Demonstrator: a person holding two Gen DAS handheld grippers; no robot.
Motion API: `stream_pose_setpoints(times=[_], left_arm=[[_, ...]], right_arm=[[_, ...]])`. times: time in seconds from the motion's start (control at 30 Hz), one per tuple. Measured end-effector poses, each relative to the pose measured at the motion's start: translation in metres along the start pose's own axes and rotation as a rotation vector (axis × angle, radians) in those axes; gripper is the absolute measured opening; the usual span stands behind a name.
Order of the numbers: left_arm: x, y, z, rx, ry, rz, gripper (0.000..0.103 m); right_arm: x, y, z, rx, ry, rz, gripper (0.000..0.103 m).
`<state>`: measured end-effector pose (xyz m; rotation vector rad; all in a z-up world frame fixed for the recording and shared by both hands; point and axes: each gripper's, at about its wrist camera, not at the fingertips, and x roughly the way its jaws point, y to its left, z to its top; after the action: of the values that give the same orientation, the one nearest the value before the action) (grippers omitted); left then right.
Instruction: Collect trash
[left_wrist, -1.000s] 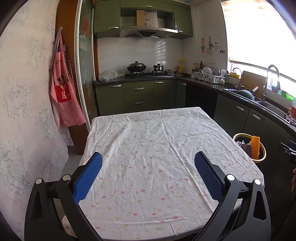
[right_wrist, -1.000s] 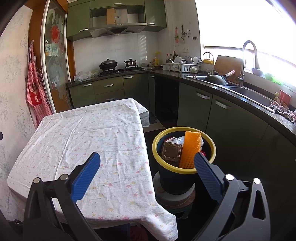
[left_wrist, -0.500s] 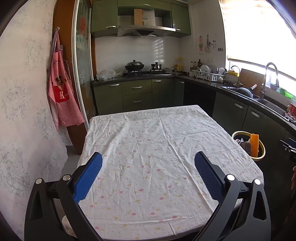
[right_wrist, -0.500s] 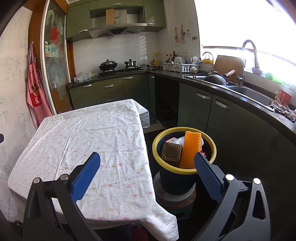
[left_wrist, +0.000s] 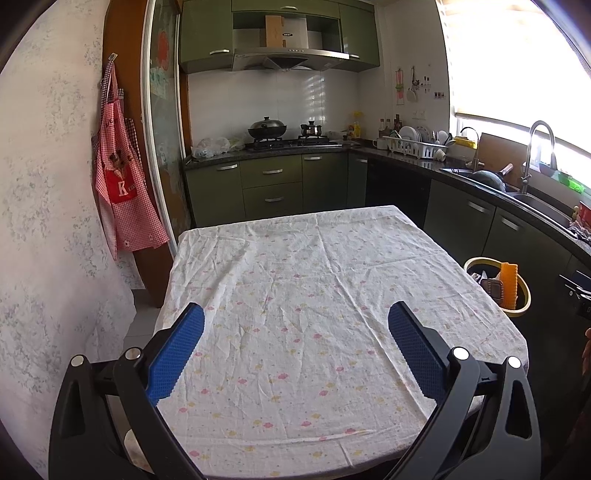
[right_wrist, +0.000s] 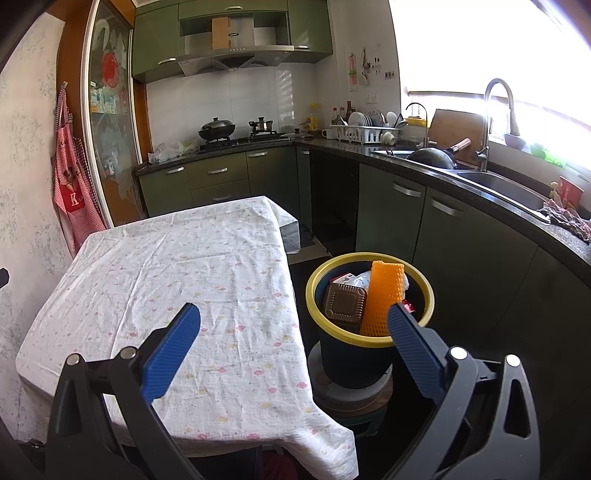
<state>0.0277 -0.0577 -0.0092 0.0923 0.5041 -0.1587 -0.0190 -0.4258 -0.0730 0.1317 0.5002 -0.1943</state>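
Trash bin (right_wrist: 369, 295): round dark tub with a yellow rim, on the floor just beside the table's right edge, between the table and the green lower cabinets; it stands on a stack of round flat things.
Trash in the bin: an orange honeycomb-textured sheet (right_wrist: 384, 295) upright and sticking above the rim; a brown square ribbed plastic tray (right_wrist: 343, 304) leaning beside it; white crumpled paper and something red behind, not clear.
Table (left_wrist: 314, 295): covered by a wrinkled white cloth with small pink and yellow print, hanging over the edges.
Left gripper (left_wrist: 295, 328): over the table's near edge, black frame, blue ridged pads spread wide, nothing between them.
Right gripper (right_wrist: 293, 325): over the table's right corner, jaws wide apart and empty; its right pad overlaps the bin's rim in the right wrist view.
Beyond the table: green cabinets, a wok (left_wrist: 266, 127) on the stove, a range hood.
Left of the table: red checked apron (left_wrist: 122, 184) hanging on the wall.
Right of the table: dark counter with dish rack (right_wrist: 364, 133), sink and curved tap (right_wrist: 495, 110).
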Motion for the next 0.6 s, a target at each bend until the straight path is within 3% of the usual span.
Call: stream_pose_setpoints(times=[0.6], left_arm=[[0.0006, -0.0009, 0.0023, 0.014, 0.006, -0.005, 0.098]], right_arm=[[0.0019, 0.0019, -0.0005, 0.000, -0.001, 0.002, 0.096]])
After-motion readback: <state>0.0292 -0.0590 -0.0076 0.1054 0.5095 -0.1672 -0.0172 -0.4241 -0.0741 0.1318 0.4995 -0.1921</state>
